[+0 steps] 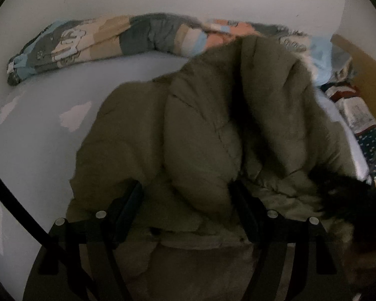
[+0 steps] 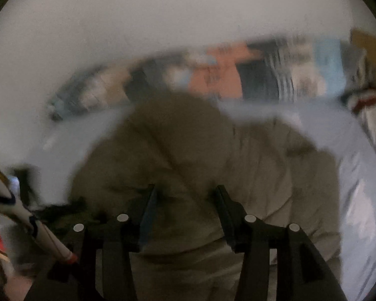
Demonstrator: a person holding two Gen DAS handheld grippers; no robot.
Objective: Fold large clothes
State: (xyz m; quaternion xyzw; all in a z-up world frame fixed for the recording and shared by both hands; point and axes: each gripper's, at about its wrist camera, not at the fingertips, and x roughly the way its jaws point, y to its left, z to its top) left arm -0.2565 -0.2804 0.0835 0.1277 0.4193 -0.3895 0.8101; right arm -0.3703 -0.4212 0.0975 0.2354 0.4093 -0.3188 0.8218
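1. Left gripper jaws stand apart, straddling the olive padded coat at frame centre.
2. Right gripper jaws likewise apart over it.
3. Coat lies on the bed; likely bulky, soft, springy, so grip a hem or seam.

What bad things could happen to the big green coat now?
The coat is thick and puffy, and both the left gripper and the right gripper have their jaws apart over it, so a fold might spring back open. Its dark fur trim lies bunched near the bed's edge and could slide off. The patterned blanket behind it could get pushed or tangled.
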